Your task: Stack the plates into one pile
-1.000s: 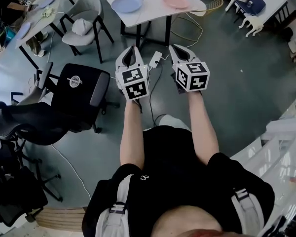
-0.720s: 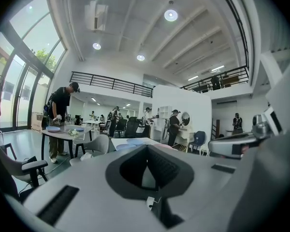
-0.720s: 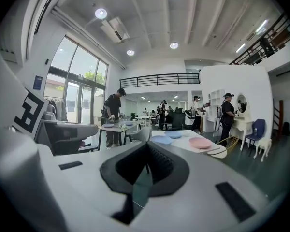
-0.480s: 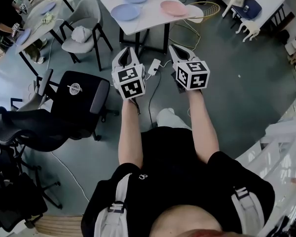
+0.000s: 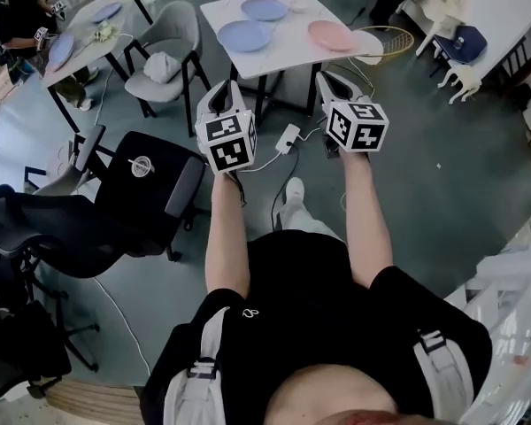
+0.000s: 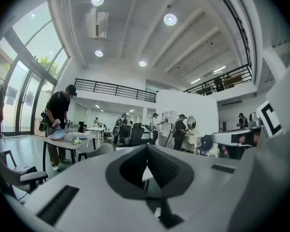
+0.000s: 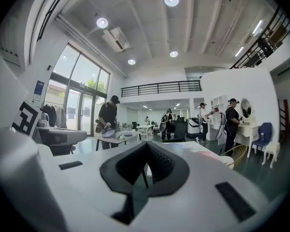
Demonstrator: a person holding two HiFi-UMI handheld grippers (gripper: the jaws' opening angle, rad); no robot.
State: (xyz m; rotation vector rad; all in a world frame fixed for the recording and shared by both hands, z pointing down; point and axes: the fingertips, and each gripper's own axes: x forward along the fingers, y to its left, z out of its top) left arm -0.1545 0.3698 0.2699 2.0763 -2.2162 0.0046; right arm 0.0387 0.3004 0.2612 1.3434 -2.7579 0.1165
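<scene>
A white table [image 5: 288, 60] stands ahead in the head view. On it lie two blue plates, one near [image 5: 244, 35] and one farther back [image 5: 265, 9], and a pink plate [image 5: 331, 35] to their right. My left gripper [image 5: 227, 94] and right gripper [image 5: 329, 80] are held out side by side in the air, short of the table's near edge. Both are shut with nothing between the jaws. In the left gripper view the left gripper [image 6: 146, 150] has its dark pads together, and the right gripper [image 7: 146, 148] looks the same in its own view. Both point across the hall.
A black office chair [image 5: 146, 184] stands at my left and a grey chair [image 5: 164, 56] beside the table. A power strip [image 5: 288, 137] with cables lies on the floor under the grippers. A second table [image 5: 88, 29] with a person is at the far left.
The table with the plates has come closer and lower in the head view. Both grippers stay shut and side by side, and are now nearer the table's edge.
</scene>
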